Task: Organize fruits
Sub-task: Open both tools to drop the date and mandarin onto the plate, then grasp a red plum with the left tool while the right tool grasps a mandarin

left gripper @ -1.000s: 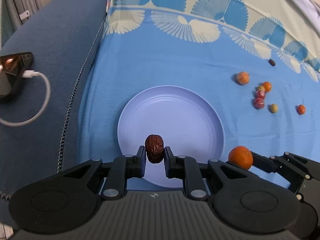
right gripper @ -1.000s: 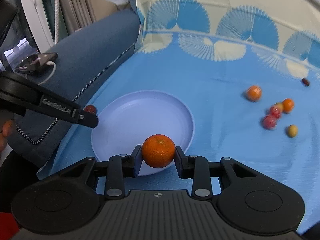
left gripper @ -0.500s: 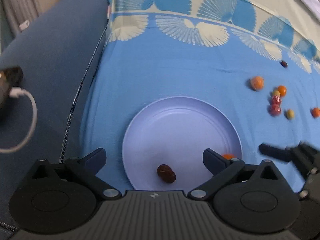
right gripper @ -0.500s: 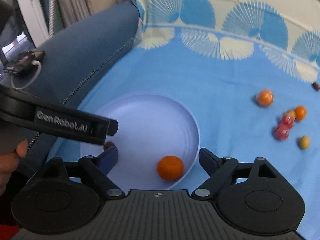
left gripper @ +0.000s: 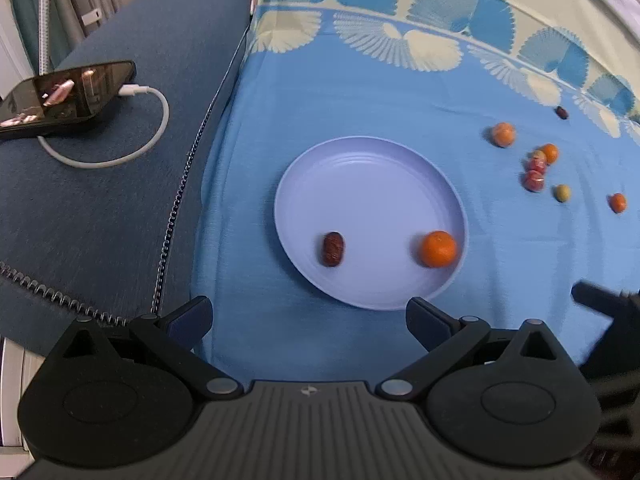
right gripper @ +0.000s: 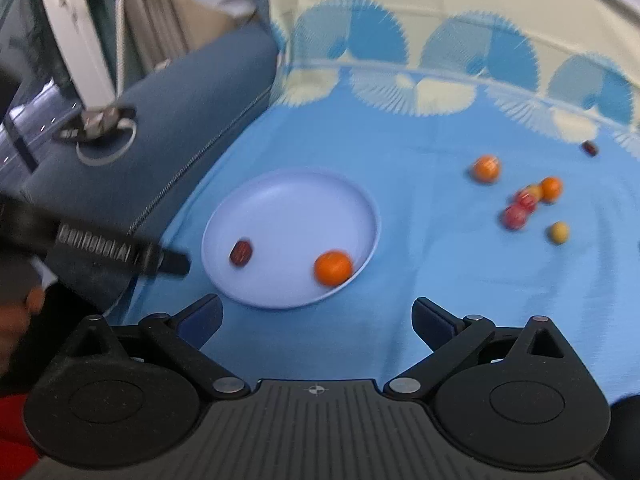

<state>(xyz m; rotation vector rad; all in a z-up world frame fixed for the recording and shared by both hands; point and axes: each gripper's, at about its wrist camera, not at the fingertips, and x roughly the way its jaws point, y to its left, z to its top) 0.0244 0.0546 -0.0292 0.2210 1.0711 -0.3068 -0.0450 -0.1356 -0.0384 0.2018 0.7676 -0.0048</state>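
We've got both the left gripper (left gripper: 308,318) and right gripper (right gripper: 318,318) spread wide and empty, since the date (left gripper: 332,249) and tangerine (left gripper: 438,249) sit in the plate (left gripper: 360,168), loose fruits (left gripper: 536,168) waiting.

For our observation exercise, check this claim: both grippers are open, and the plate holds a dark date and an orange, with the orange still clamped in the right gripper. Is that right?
Not quite. The orange is not clamped; it lies loose on the plate, as the right wrist view shows. The rest stands: the left gripper and right gripper are open, and the date lies on the plate too.
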